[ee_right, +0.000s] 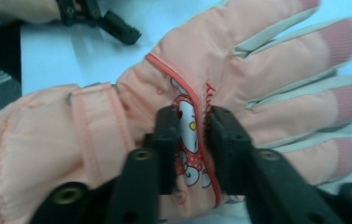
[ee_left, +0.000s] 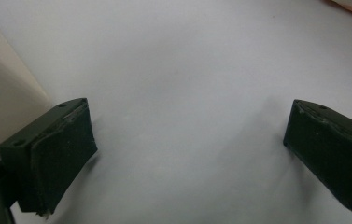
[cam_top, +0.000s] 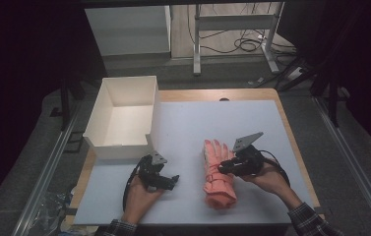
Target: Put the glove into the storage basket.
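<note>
Glove (ee_right: 131, 116), pink, flat on the white mat (cam_top: 193, 123), cuff nearest, fingers pointing away toward the box (cam_top: 119, 115). Right claw (ee_right: 193, 122) down on the back of that glove, jaws narrowly parted, a fold of the cartoon patch between them; pinched or loose, cannot tell. Left of the glove, left claw (ee_left: 187, 135) spread wide over bare mat, holding nothing. Farther off, left of the glove's fingertips, open white box.
</note>
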{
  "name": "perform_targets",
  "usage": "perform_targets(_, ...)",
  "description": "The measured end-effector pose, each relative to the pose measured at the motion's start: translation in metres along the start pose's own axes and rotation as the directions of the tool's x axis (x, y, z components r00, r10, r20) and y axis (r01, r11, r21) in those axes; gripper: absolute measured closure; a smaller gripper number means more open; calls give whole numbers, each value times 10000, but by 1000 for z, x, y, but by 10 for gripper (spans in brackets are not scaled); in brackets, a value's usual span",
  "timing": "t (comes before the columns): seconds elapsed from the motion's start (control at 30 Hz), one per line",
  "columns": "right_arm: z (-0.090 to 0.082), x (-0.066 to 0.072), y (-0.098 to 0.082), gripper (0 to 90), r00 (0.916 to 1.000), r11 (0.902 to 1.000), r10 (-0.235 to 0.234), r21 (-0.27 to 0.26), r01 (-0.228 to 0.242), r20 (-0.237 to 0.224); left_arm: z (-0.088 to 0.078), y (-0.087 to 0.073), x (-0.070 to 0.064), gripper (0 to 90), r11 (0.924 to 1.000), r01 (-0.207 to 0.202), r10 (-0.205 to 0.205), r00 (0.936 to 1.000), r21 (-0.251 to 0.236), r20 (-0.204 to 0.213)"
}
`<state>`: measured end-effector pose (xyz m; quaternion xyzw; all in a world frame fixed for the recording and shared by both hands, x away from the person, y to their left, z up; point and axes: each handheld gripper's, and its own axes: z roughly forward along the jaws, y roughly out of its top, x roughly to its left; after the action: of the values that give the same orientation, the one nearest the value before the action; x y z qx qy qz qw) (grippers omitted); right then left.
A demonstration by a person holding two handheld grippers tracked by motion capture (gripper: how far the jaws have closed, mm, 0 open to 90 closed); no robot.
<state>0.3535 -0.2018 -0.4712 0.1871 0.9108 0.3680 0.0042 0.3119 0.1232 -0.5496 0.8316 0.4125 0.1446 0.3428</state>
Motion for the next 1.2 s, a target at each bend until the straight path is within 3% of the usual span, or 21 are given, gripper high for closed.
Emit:
perform_targets(0.13,-9,0,-2,605,9996,9979,218,-607,-208,160,0,0,0,15,10000,2,-2,10000,1,0)
perform_targets(0.37,-29,-1,-7,592,9948,9880,541,-1488,-409,861,0,0,0,15,10000,-20,20,10000,2,-6)
perform_targets(0.4,-37,-1,-12,599,9907,9850,693,-1654,-495,1167,0,0,0,15,10000,6,-6,10000,6,5)
perform_targets(0.57,-44,1,-27,650,9850,9838,914,-1666,-666,1463,0,0,0,15,10000,-26,26,10000,26,3)
perform_targets(0.73,-39,9,-56,763,9816,9836,1226,-1499,-1005,1465,0,0,0,15,10000,-63,63,10000,30,0)
perform_targets(1.03,-26,28,-83,885,9825,9843,1385,-1269,-1227,1248,0,0,0,15,10000,-53,53,10000,29,2)
perform_targets(1.2,-19,40,-90,892,9862,9880,1249,-1050,-1135,1091,0,0,0,15,10000,-20,20,10000,29,10)
